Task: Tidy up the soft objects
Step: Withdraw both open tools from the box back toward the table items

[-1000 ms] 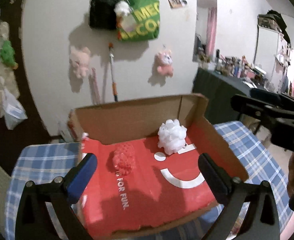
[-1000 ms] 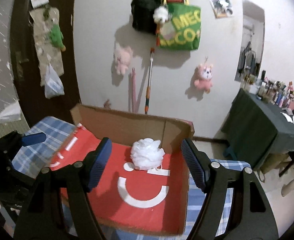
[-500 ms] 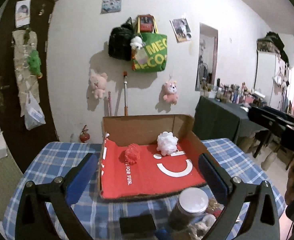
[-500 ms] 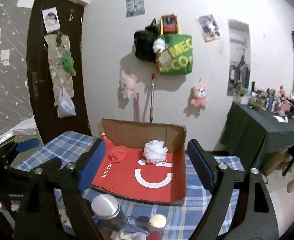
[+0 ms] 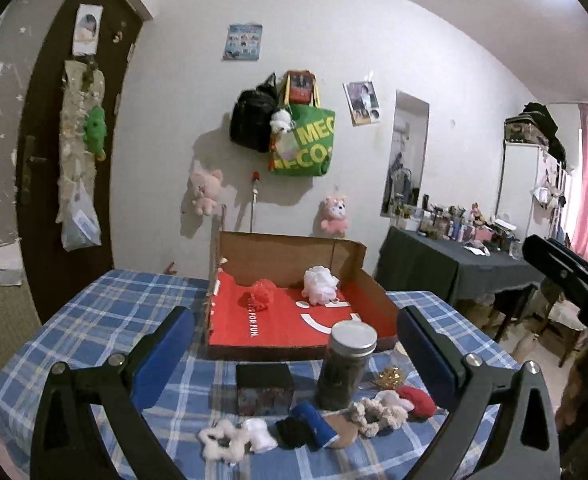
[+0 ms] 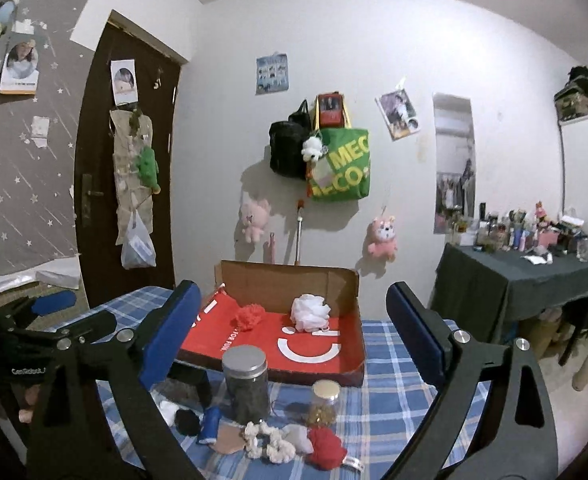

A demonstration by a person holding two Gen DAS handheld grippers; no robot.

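A cardboard box with a red liner sits on the blue plaid table. In it lie a red mesh puff and a white mesh puff. Near the front edge lies a row of soft items: a white fluffy scrunchie, a black pom, a blue roll, a cream scrunchie and a red pom. My left gripper and right gripper are open and empty, above the table's near side.
A dark jar with a silver lid, a small gold-lidded jar and a dark box stand between the cardboard box and the soft items. A cluttered dark side table stands right. Bags and plush toys hang on the wall.
Both grippers have pulled back and away from the box. The jars, dark box and the row of soft items at the table's front have come into view.
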